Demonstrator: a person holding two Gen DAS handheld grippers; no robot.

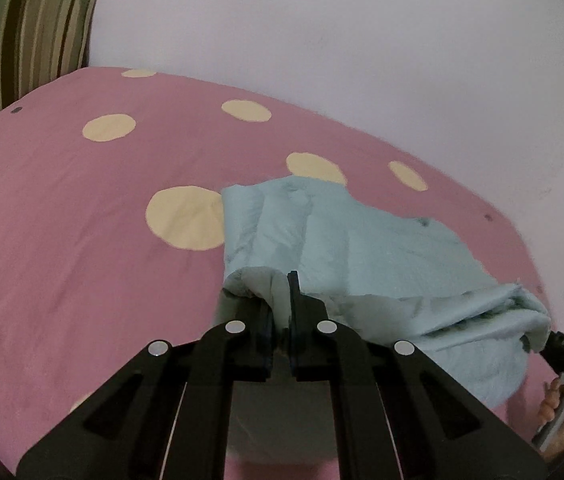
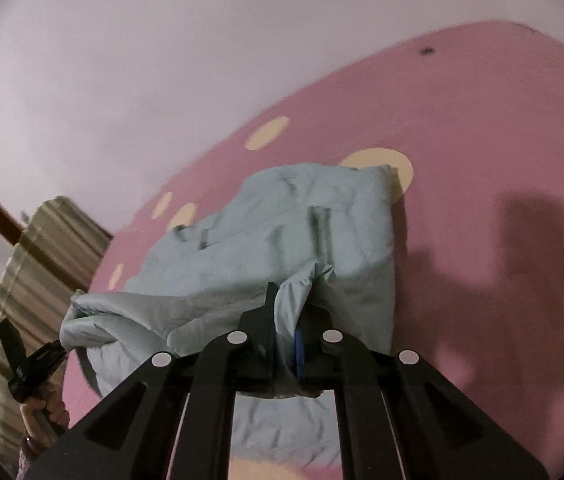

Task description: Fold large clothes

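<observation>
— Black gripper fingers are filling the bottom of both views. What is the left gripper (image 1: 279,312) doing?

— It is pinching a bunched edge of the pale blue padded jacket (image 1: 346,248); the jaws are standing nearly together with cloth squeezed between them. The right gripper (image 2: 288,320) is doing the same at another edge, its jaws closed on a puckered fold.

— Where is the jacket lying?

— It is resting partly on the pink bed sheet with cream dots (image 1: 81,208), its far part spread on the bed while the near edge is being held up between the two grippers. In each view the cloth is starting right at the fingertips and running away from the camera.

— How is it likely to handle?

— I am judging it soft, puffy and fairly light, but bulky; the quilted panels look slack and are sagging between the two holds. The shell looks smooth, so it may be slipping if only a thin layer is pinched.

— So where should one be taking hold?

— At seams or hems, where several layers are bunching, and well apart so the edge is hanging taut.

— Anything else nearby?

— Only a striped pillow (image 1: 29,36) is standing at the far corner, well apart from the jacket.
</observation>
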